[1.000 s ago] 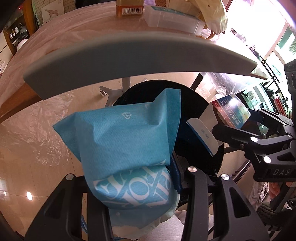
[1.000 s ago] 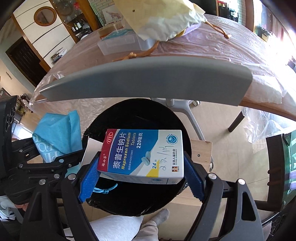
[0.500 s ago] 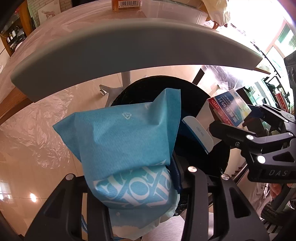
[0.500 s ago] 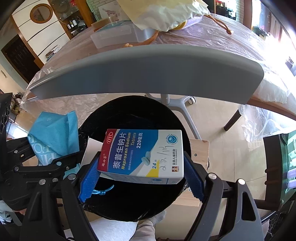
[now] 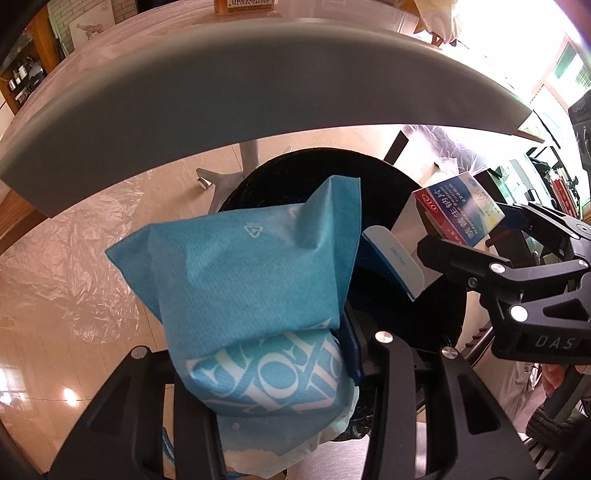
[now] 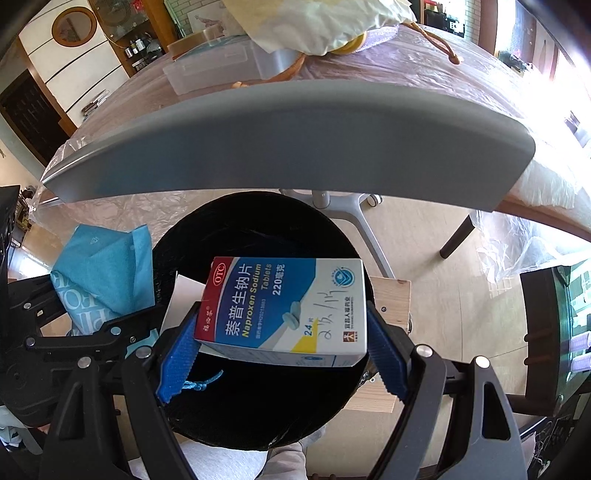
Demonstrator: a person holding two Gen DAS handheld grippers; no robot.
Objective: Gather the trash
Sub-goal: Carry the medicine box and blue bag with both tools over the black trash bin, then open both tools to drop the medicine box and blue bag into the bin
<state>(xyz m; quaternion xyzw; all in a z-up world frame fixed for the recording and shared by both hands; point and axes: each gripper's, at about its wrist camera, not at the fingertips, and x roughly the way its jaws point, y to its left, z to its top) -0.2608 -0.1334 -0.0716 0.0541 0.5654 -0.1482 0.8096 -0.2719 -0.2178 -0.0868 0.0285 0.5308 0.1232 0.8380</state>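
My left gripper (image 5: 258,354) is shut on a blue tissue pack (image 5: 251,280) and holds it over the near-left rim of a round black bin (image 5: 436,317). The pack also shows in the right wrist view (image 6: 107,273). My right gripper (image 6: 280,343) is shut on a blue and white medicine box (image 6: 288,306), held over the bin's open mouth (image 6: 258,402). The box and right gripper show at the right of the left wrist view (image 5: 458,210). A white and blue carton flap (image 5: 395,254) lies in the bin.
A grey table edge (image 6: 288,140) arches above the bin. On the table are a clear plastic box (image 6: 221,66) and a yellowish bag (image 6: 317,22). A chair base (image 6: 332,199) and a wooden block (image 6: 391,299) stand on the floor beyond the bin.
Both grippers have moved closer under the table edge over the bin. Each still holds its item. The medicine box has risen in the left wrist view.
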